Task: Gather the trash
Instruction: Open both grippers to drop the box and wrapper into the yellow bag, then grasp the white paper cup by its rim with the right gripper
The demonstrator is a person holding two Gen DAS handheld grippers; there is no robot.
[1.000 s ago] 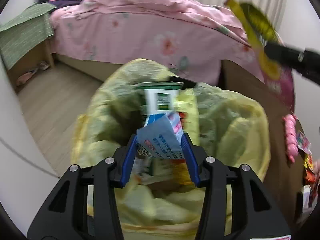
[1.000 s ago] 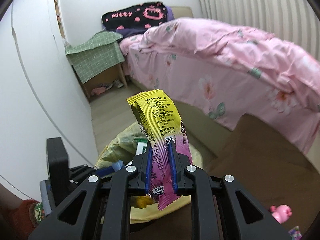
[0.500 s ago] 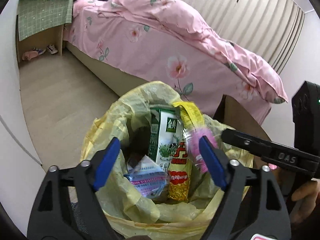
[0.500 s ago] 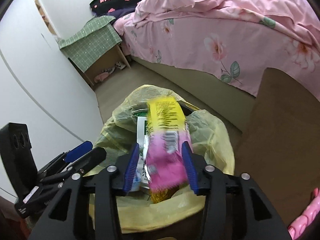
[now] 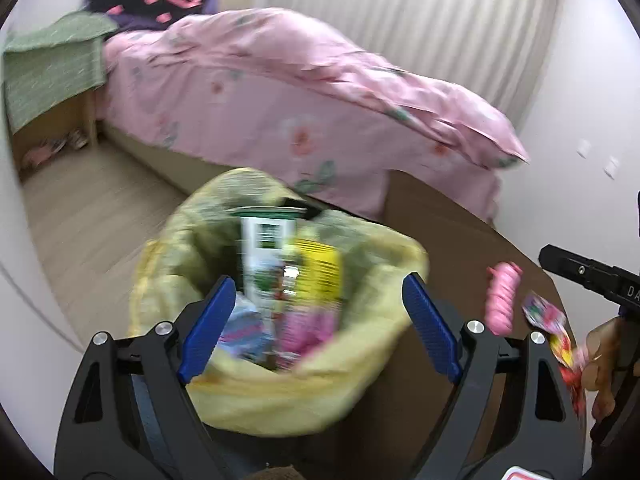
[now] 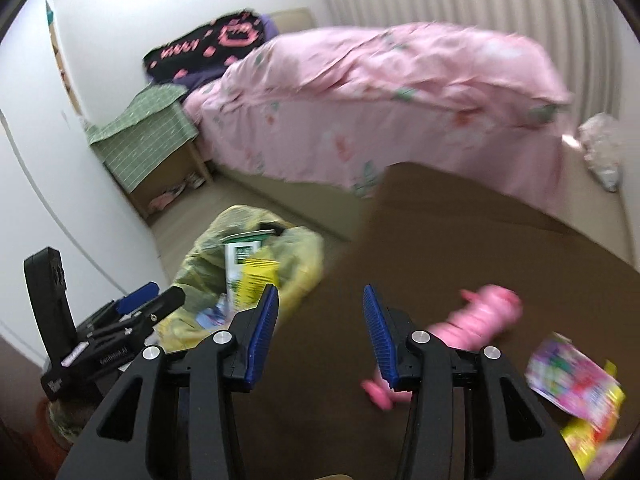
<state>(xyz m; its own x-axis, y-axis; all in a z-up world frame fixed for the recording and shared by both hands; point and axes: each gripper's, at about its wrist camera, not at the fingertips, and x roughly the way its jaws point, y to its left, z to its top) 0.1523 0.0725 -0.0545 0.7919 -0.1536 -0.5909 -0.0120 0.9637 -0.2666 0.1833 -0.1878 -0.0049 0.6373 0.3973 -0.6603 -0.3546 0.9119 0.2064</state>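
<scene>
The left gripper [image 5: 318, 324] gapes wide and empty over the yellow trash bag [image 5: 280, 392] holding a carton [image 5: 266, 256] and wrappers, while the right gripper [image 6: 318, 328], half-spread and empty, faces the brown table [image 6: 460, 240] with a pink toy [image 6: 484, 316] and snack packets [image 6: 568, 380].

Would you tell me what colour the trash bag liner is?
The liner is pale yellow; the left wrist view shows it best.

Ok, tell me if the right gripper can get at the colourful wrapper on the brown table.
Probably yes: the right gripper is open and empty, and the wrapper lies uncovered on the table, just beside it.
</scene>
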